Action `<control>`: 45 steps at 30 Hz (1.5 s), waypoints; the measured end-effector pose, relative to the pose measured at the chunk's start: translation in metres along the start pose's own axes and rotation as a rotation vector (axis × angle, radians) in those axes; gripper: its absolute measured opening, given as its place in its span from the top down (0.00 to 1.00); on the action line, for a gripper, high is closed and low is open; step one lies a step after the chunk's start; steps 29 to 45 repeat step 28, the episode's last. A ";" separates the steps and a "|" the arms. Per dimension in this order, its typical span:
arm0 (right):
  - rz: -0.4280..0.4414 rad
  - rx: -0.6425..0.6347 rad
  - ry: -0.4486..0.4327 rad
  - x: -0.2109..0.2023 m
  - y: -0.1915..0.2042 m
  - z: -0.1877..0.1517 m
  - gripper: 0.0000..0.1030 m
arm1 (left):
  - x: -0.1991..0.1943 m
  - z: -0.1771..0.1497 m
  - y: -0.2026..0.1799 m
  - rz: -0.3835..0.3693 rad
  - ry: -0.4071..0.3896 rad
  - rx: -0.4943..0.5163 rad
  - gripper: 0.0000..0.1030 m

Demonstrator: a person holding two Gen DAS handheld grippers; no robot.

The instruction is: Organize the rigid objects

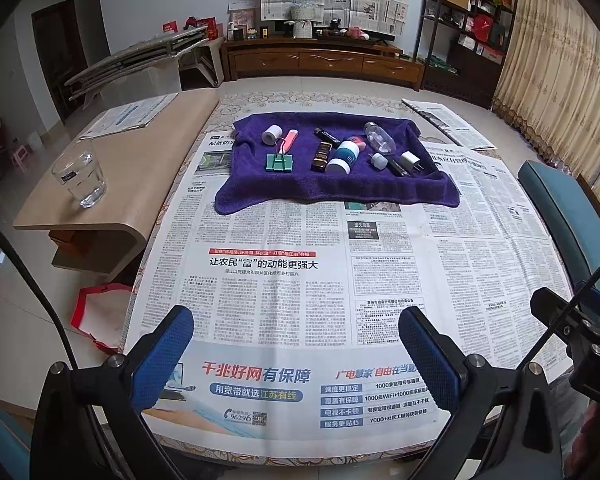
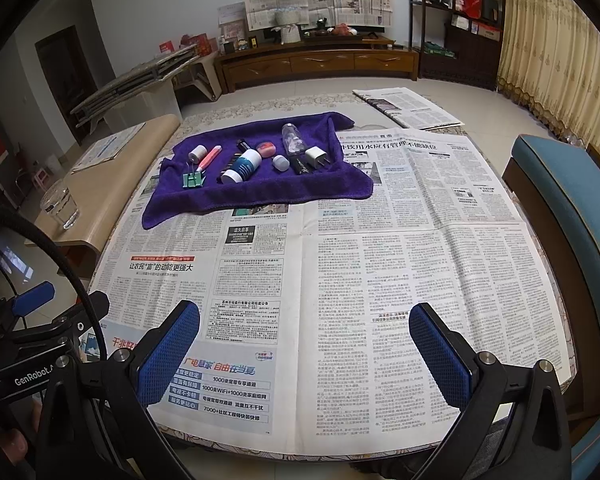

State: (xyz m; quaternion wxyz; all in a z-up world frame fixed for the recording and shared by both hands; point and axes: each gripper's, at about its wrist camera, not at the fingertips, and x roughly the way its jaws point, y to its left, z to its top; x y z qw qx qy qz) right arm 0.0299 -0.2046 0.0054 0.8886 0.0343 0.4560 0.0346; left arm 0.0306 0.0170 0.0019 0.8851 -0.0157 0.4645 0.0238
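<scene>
A purple towel [image 1: 340,188] [image 2: 260,194] lies at the far side of the newspaper-covered table. On it lie several small items: a white tape roll [image 1: 272,134], a pink tube [image 1: 289,140], green binder clips [image 1: 279,162], a dark brown bottle [image 1: 322,156], a blue-and-white bottle [image 1: 344,157] [image 2: 242,166], a clear bottle [image 1: 378,138] [image 2: 293,139] and a white charger plug [image 1: 410,160] [image 2: 315,157]. My left gripper [image 1: 296,354] is open and empty over the near edge. My right gripper [image 2: 304,356] is open and empty there too.
A glass of water [image 1: 80,178] [image 2: 60,206] stands on a low wooden side table [image 1: 140,184] on the left. A blue chair [image 2: 572,216] stands to the right. A red bag [image 1: 96,316] lies on the floor at left. Folded newspaper [image 2: 404,108] lies beyond the towel.
</scene>
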 end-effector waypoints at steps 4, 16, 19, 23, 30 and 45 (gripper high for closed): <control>-0.001 0.001 -0.004 0.000 0.000 0.001 0.00 | -0.002 0.001 0.001 -0.014 -0.012 -0.009 0.00; -0.006 0.004 -0.001 0.001 -0.002 0.000 0.00 | -0.002 0.001 0.001 -0.054 -0.010 -0.041 0.00; -0.006 0.003 0.000 0.001 -0.002 -0.001 0.00 | -0.003 0.000 0.001 -0.014 -0.014 -0.035 0.00; -0.006 0.004 0.002 0.002 -0.003 -0.001 0.00 | -0.007 -0.001 -0.001 0.053 -0.040 -0.020 0.00; -0.008 0.008 0.008 0.005 -0.004 -0.002 0.00 | -0.011 0.001 -0.002 0.055 -0.067 -0.019 0.00; -0.008 0.008 0.008 0.005 -0.004 -0.002 0.00 | -0.011 0.001 -0.002 0.055 -0.067 -0.019 0.00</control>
